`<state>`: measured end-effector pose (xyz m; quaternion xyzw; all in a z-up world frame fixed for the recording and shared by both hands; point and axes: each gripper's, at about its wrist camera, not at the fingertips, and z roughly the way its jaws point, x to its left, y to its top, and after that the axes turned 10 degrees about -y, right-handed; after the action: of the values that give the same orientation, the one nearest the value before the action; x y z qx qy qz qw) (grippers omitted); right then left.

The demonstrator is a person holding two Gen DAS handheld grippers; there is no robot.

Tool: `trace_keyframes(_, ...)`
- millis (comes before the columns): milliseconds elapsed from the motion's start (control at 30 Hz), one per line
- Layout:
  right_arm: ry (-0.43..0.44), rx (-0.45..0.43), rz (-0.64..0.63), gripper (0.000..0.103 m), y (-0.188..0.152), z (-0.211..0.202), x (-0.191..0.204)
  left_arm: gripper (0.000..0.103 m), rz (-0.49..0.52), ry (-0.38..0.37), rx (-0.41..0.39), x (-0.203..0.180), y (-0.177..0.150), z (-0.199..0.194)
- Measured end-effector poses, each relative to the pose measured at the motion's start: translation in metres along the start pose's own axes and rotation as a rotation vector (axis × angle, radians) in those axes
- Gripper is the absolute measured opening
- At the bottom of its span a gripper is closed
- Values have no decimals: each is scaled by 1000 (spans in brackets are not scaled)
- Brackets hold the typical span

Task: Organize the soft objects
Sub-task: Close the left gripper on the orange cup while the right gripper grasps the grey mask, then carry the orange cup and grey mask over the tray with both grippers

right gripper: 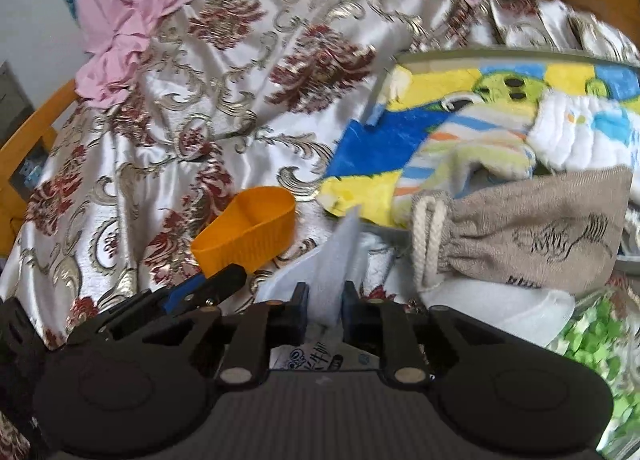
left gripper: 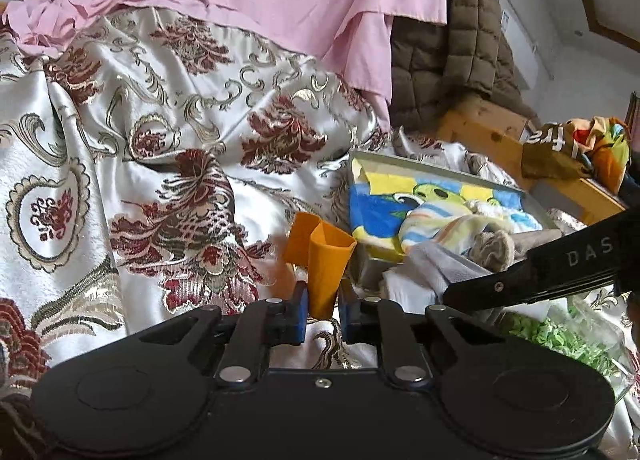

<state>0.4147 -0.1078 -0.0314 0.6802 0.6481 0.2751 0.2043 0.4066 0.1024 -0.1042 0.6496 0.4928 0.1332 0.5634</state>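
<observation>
The left hand-held gripper (left gripper: pixel 323 306) is clamped on the narrow end of an orange scoop (left gripper: pixel 320 260), whose long axis runs straight ahead from the jaws. The right hand-held gripper (right gripper: pixel 326 302) pinches a pale grey cloth (right gripper: pixel 338 260) over the bed. Beyond, up and right, the grey tray (right gripper: pixel 440 54) holds towels and a drawstring pouch (right gripper: pixel 540 228).
</observation>
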Motion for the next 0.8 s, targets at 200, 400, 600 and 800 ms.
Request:
trace_keyframes(200, -2, -51, -73, 17, -3, -12, 3, 15, 1, 16, 9, 0, 0, 1)
trace_keyframes(400, 4, -71, -96, 17, -7, -13, 1, 16, -11, 23, 7, 2, 0, 1)
trace_keyframes(600, 13, -90, -108, 17, -8, -16, 0, 14, 18, 21, -47, -4, -1, -7)
trace_keyframes(800, 39, -149, -146, 16, -5, -28, -5, 13, 125, 67, -131, -27, 1, -19)
